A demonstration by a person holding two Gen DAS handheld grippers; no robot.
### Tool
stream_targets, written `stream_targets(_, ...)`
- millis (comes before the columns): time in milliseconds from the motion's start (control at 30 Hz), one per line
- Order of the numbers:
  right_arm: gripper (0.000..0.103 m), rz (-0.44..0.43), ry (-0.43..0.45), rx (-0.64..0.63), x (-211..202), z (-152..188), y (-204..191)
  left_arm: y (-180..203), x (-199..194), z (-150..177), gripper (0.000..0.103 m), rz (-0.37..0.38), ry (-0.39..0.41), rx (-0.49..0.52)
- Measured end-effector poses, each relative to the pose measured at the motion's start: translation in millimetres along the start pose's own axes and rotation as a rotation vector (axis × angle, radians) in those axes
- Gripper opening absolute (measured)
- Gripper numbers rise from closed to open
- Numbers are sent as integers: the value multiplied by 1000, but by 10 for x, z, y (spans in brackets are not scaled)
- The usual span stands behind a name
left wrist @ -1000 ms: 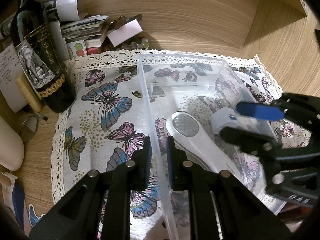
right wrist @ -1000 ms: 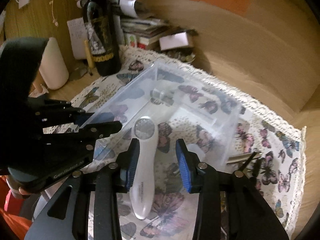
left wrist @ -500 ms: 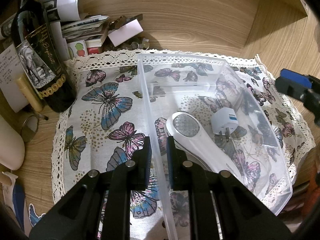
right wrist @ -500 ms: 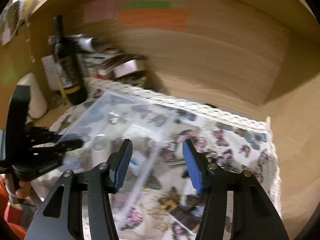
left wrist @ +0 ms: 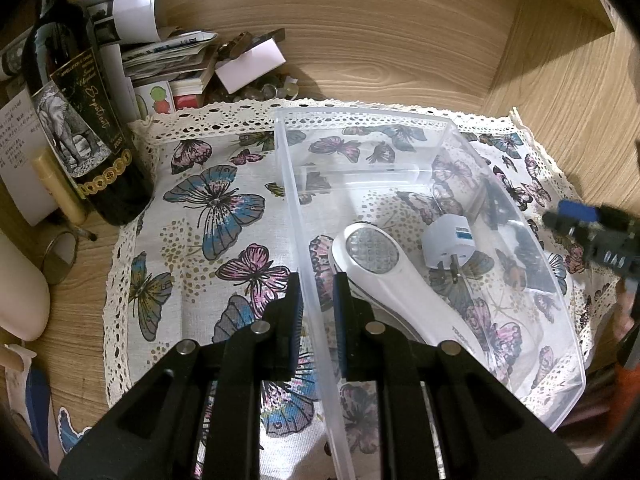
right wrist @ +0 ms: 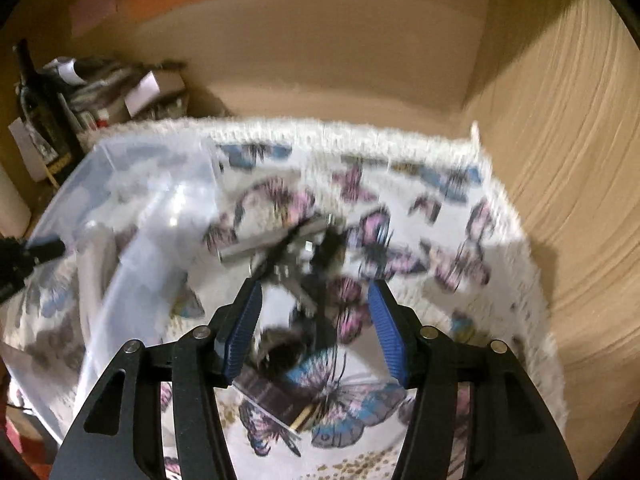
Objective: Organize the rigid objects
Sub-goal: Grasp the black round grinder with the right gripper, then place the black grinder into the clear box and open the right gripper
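While the clear bin [left wrist: 400, 128] sits on the butterfly cloth [left wrist: 208, 208], the left gripper [left wrist: 316, 304] is clenched on its near left wall, one pad inside and one outside. Inside lie a white handheld device [left wrist: 384, 276] and a white plug adapter [left wrist: 450, 242], just beside each other. The right gripper [right wrist: 316, 328] hangs over the cloth to the right of the bin, its jaws released and apart with nothing pressed between them. Below it is a blurred clutter of small things — a metal clip-like piece [right wrist: 272, 240] and dark bits [right wrist: 328, 248] I cannot identify. A wine bottle [left wrist: 80, 120] and stacked papers [left wrist: 168, 64] stand at the cloth's far left corner, against the wooden wall [left wrist: 380, 40].
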State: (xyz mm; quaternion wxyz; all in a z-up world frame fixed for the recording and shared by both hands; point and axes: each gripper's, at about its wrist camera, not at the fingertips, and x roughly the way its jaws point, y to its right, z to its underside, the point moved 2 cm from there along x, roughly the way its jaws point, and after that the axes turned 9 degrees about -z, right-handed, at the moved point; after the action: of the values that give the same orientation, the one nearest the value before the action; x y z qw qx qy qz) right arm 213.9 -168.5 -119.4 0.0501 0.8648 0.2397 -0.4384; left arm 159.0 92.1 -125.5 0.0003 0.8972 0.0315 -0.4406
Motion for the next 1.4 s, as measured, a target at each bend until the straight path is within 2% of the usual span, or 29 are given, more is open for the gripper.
stream_targets(267, 52, -54, -68, 42, 224, 206, 13, -1, -2, 4, 13, -1, 1, 1)
stream_targets(333, 47, -65, -73, 50, 252, 234, 8, -1, -2, 4, 13, -1, 2, 2)
stream_targets(400, 36, -56, -78, 39, 264, 249, -3, 1, -2, 4, 13, -1, 1, 2)
stream_targets(633, 29, -20, -44, 33, 134, 277, 31, 4, -3, 5, 13, -2, 1, 1)
stream_targets(967, 29, 19, 57, 12, -221, 98, 32, 9, -4, 5, 13, -3, 2, 2)
stream_targets(1133, 29, 0, 121, -43, -371, -101, -169, 9, -4, 7, 13, -4, 2, 2)
stream_targets(1400, 29, -77, 162, -129, -382, -349, -594, 16, -4, 1, 13, -3, 4, 4)
